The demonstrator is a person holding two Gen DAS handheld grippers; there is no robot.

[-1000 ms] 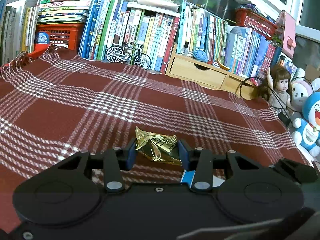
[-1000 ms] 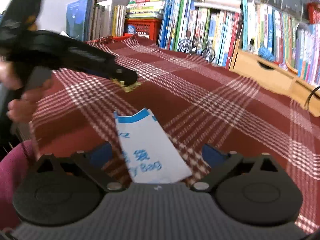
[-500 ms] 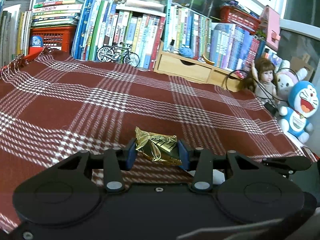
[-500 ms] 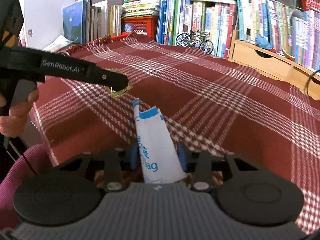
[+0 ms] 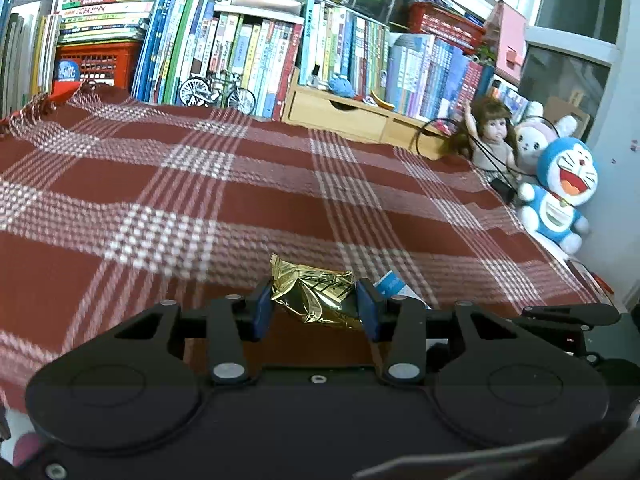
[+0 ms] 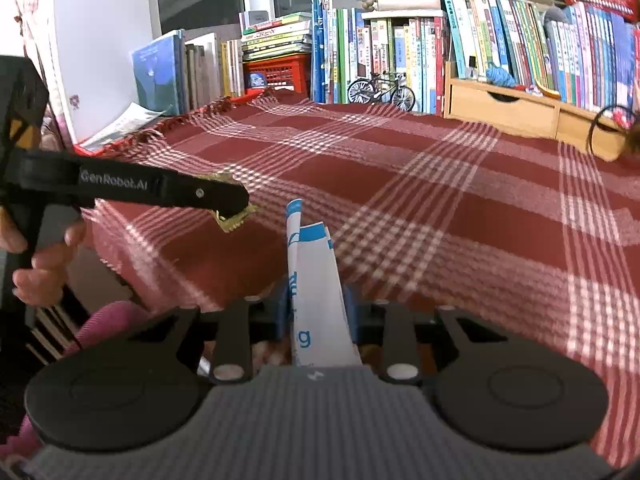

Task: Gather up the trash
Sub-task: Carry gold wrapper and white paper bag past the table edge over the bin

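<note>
A crumpled gold foil wrapper (image 5: 310, 286) sits pinched between the blue pads of my left gripper (image 5: 315, 308), held just above the red plaid cloth (image 5: 160, 184). From the right wrist view that gripper (image 6: 236, 204) comes in from the left with the gold wrapper (image 6: 234, 222) at its tip. A white and blue paper bag (image 6: 316, 272) is squeezed into a narrow fold in my right gripper (image 6: 316, 314); its jaws are closing on it. The bag's corner (image 5: 394, 283) shows beside the left fingers.
Rows of books (image 5: 248, 48), a model bicycle (image 5: 218, 90) and a wooden drawer box (image 5: 340, 110) line the far edge. A doll (image 5: 490, 136) and plush toys (image 5: 560, 196) stand at the right. A hand (image 6: 36, 268) holds the left gripper's handle off the cloth's near-left edge.
My right gripper's jaws went from wide apart to closed on the bag, folding it narrow and lifting it off the cloth. Both grippers slid across the cloth; the gold wrapper stayed gripped.
</note>
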